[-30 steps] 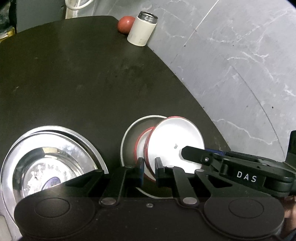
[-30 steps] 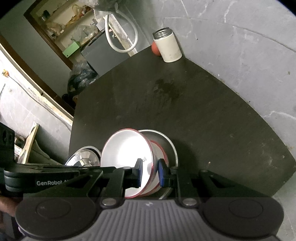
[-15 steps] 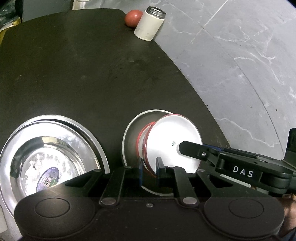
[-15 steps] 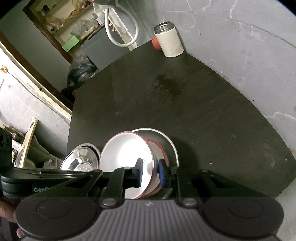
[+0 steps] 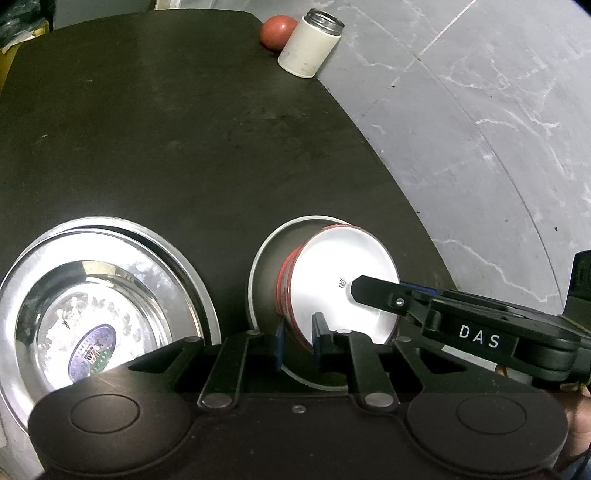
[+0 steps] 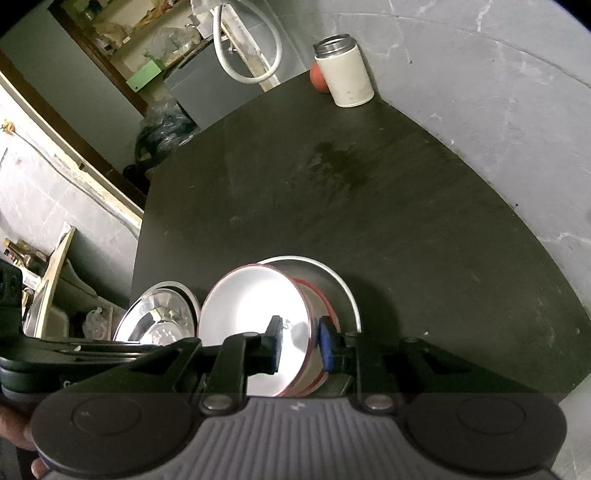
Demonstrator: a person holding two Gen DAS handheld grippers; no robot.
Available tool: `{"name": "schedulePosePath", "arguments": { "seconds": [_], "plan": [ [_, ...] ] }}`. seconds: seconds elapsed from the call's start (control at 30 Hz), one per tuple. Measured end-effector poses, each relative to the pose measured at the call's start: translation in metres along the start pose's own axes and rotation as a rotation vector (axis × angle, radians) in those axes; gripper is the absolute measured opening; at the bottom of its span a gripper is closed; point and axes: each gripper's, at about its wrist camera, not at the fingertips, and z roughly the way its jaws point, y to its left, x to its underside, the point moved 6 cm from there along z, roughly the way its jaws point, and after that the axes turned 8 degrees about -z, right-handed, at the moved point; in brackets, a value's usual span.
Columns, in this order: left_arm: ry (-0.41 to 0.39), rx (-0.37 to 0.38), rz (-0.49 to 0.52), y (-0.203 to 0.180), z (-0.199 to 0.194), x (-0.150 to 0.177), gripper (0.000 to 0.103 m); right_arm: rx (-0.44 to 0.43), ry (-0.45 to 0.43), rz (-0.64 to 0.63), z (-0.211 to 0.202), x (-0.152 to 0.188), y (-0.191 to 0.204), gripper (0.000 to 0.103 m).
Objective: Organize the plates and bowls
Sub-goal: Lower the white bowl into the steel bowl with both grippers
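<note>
Tilted further upright since earlier: white red-rimmed bowl point(image 6: 255, 325) pinched in right gripper point(image 6: 299, 345) jaws; left gripper point(image 5: 297, 341) jaws clamping nested bowl rims; "DAS" legible.

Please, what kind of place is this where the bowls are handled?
Probably a storage or utility corner of a home, not a tidy kitchen. A dark table stands on a grey marble-like floor; behind it are cluttered shelves, a loose white hose and stuffed bags.

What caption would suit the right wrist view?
Right gripper clamps the red-rimmed white bowl over a steel plate.
</note>
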Motion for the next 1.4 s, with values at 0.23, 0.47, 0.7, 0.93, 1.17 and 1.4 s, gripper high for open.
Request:
{"name": "schedulePosePath", "arguments": {
  "seconds": [0.23,0.47,0.7,0.93,1.17,1.4],
  "plan": [
    [0.004,0.007,-0.011,0.003,-0.0009,0.0001,0.017,-0.004,0.004,-0.011,0.0035,-0.0027,0.0005,0.026],
    [0.012,0.013,-0.018,0.0044,-0.0014,-0.0011,0.017,-0.003,0.012,-0.023,0.004,-0.0041,0.0014,0.027],
    [0.022,0.016,-0.026,0.0047,-0.0003,-0.0023,0.017,0.002,0.04,-0.041,0.0024,-0.0052,0.0049,0.031],
    [0.021,0.018,-0.029,0.0048,0.0004,-0.0021,0.018,-0.001,0.058,-0.041,-0.0001,-0.004,0.007,0.033],
    [0.022,0.018,-0.03,0.0051,0.0003,-0.0024,0.018,-0.009,0.058,-0.035,-0.0033,-0.0037,0.0056,0.035],
    [0.022,0.018,-0.03,0.0052,0.0,-0.0027,0.018,-0.011,0.058,-0.035,-0.0038,-0.0031,0.0054,0.035]
  ]
}}
